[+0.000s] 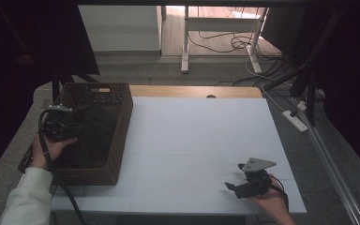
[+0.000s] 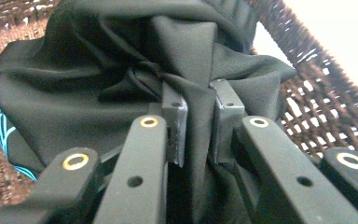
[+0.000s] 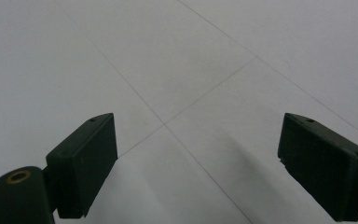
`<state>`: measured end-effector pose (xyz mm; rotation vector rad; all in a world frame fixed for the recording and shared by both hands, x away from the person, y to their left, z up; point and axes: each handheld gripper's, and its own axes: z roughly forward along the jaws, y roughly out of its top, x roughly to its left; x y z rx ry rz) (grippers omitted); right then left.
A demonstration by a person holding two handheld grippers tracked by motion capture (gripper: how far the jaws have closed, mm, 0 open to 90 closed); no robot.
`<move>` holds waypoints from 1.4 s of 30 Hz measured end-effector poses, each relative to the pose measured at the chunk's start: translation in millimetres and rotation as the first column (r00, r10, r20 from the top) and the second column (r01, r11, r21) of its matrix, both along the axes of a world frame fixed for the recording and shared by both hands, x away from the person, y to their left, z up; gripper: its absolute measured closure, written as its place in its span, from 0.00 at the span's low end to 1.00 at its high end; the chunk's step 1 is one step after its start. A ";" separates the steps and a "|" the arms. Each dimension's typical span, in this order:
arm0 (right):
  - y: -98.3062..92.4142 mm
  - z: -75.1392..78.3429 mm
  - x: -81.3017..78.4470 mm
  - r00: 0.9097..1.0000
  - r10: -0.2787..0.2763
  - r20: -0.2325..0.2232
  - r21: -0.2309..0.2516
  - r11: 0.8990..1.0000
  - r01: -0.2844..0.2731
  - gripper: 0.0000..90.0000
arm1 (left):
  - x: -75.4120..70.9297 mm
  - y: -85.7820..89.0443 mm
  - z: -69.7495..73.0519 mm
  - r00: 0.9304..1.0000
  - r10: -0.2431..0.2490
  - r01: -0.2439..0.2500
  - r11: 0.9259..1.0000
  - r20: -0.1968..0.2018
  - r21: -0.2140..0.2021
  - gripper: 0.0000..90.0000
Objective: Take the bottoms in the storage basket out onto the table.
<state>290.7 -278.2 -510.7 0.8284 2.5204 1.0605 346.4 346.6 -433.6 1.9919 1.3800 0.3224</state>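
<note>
A white-topped bench with a pale wooden far edge is set on a grey carpeted floor. Beyond it, white metal frame legs and tangled dark cables are lit brightly; the sides are left dark.

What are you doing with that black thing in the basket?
A person holds tongs in each hand. The left tongs are pinched shut on a fold of black cloth that lies bunched up inside the brown wicker basket at the left of the table. The right tongs are open with nothing between them, over the white tabletop near the front right corner.
</note>
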 end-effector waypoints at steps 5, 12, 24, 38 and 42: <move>-0.4 0.8 -0.4 1.000 -0.002 0.006 0.003 1.000 0.002 0.13 | -4.0 -0.9 -0.7 0.999 0.011 -0.010 0.999 0.033 -0.043 0.87; -0.7 0.7 -0.4 1.000 -0.003 0.009 0.004 1.000 0.003 0.13 | -11.0 1.0 3.2 0.996 0.028 -0.022 0.997 0.083 -0.075 0.87; -0.3 -1.3 0.4 1.000 -0.007 0.005 -0.004 1.000 0.007 0.13 | -18.5 2.7 2.2 0.988 0.052 -0.030 0.988 0.147 -0.150 0.87; -1.7 0.9 -0.4 1.000 -0.006 0.010 0.017 1.000 0.006 0.13 | -30.2 -0.7 13.5 0.972 0.060 -0.019 0.983 0.226 -0.181 0.87; -2.1 1.9 -0.7 1.000 -0.006 0.015 0.027 1.000 0.005 0.14 | -35.4 0.5 19.3 0.964 0.069 -0.021 0.982 0.255 -0.190 0.87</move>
